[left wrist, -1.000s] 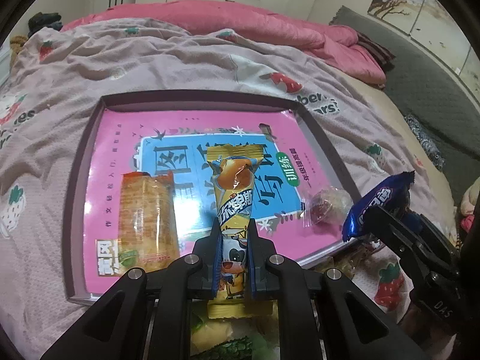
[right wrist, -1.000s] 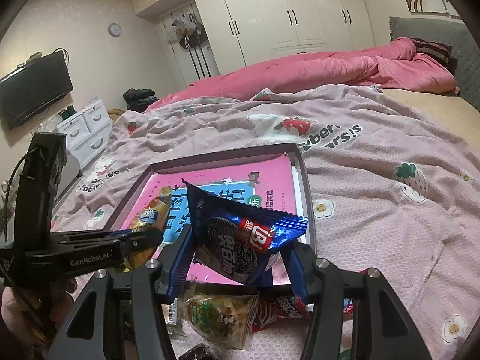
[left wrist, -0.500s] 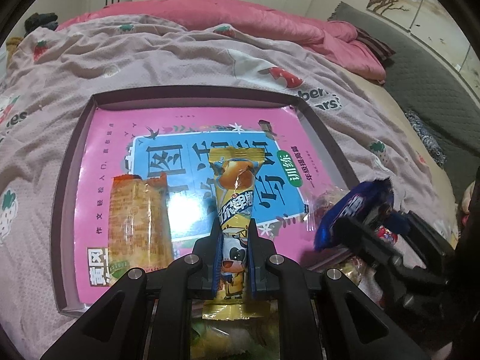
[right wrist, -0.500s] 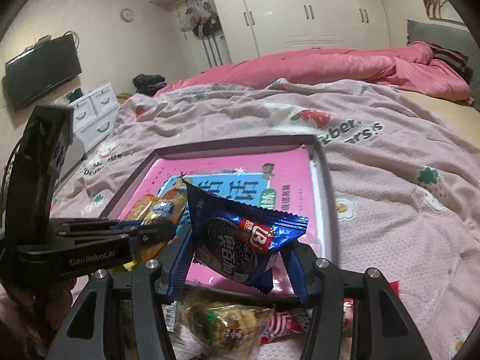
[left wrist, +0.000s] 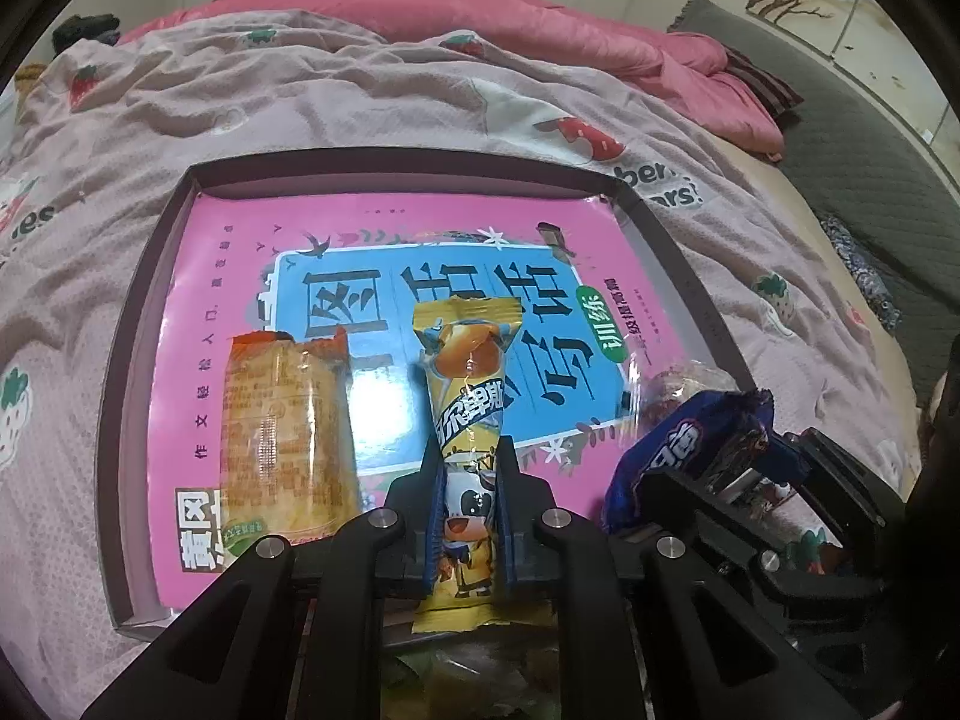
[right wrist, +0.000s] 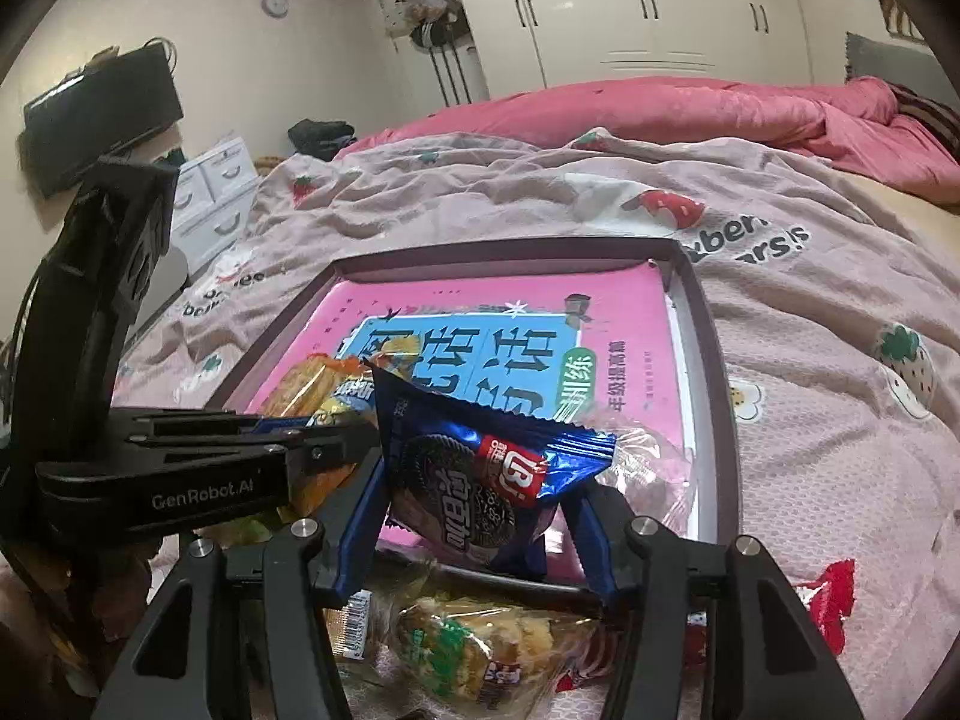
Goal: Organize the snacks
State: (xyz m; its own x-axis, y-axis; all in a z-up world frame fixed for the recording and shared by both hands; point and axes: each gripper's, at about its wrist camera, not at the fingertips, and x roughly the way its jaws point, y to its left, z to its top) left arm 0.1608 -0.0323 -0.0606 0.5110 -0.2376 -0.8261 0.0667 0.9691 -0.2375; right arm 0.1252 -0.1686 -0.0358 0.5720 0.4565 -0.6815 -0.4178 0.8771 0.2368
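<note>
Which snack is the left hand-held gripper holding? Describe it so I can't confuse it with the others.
Start at the dark-rimmed tray on the bed, lined with a pink and blue book cover. Over its near edge, the left hand-held gripper clamps a long yellow packet with a cartoon cow. It stands narrower than the orange cracker pack beside it, and the blue cookie packet is in the right hand-held gripper.

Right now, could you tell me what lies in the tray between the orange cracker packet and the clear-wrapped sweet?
The yellow snack stick, shown in the left wrist view.

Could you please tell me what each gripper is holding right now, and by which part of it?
The left gripper pinches the long yellow snack stick wrapper near its lower end. The right gripper clamps the blue cookie packet across its lower sides.
</note>
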